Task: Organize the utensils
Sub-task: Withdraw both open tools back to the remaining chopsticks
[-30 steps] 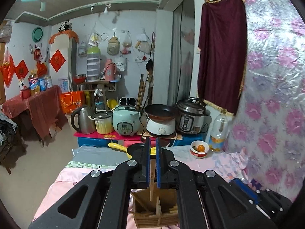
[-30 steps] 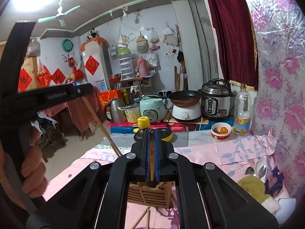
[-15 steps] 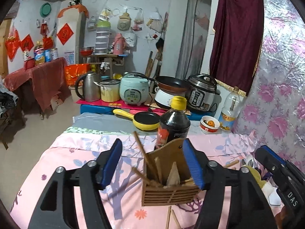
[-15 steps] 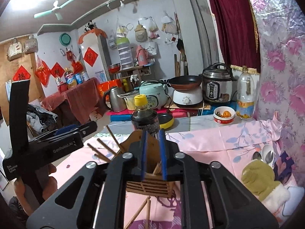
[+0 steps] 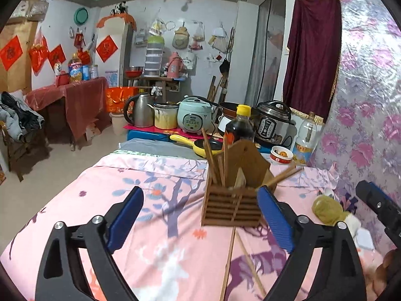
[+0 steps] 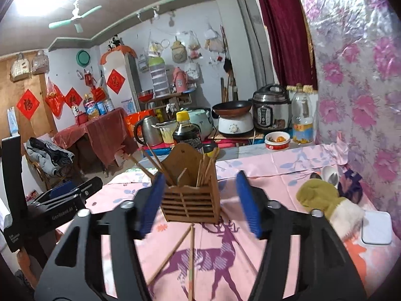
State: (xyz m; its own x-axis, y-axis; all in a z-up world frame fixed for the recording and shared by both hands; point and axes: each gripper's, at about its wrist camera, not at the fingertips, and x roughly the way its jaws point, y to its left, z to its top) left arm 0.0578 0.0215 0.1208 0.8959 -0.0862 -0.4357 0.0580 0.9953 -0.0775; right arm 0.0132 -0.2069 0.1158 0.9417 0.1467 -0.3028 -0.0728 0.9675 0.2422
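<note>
A slatted wooden utensil holder (image 5: 233,203) (image 6: 190,200) stands on the pink deer-print cloth with several chopsticks (image 5: 213,158) (image 6: 155,160) leaning out of it. Loose chopsticks (image 5: 228,263) (image 6: 191,258) lie on the cloth in front of it. My left gripper (image 5: 200,220) has its jaws opening wide, with nothing between the blue pads; the holder stands just ahead, toward its right finger. My right gripper (image 6: 199,204) is also opening, its pads either side of the holder in view and pressing on nothing. Each gripper shows at the edge of the other's view.
A dark sauce bottle (image 5: 239,125) (image 6: 186,133) stands right behind the holder. A green-and-white plush mitt (image 6: 323,198), spoons (image 6: 328,173) and a white square dish (image 6: 377,228) lie at the right by the flowered wall. A yellow pan (image 5: 200,145), small bowl (image 6: 277,140) and cookers stand beyond.
Both grippers were shut on a chopstick above the holder; both have opened and let go. They have dropped lower and drawn back, so the holder now stands ahead of them.
</note>
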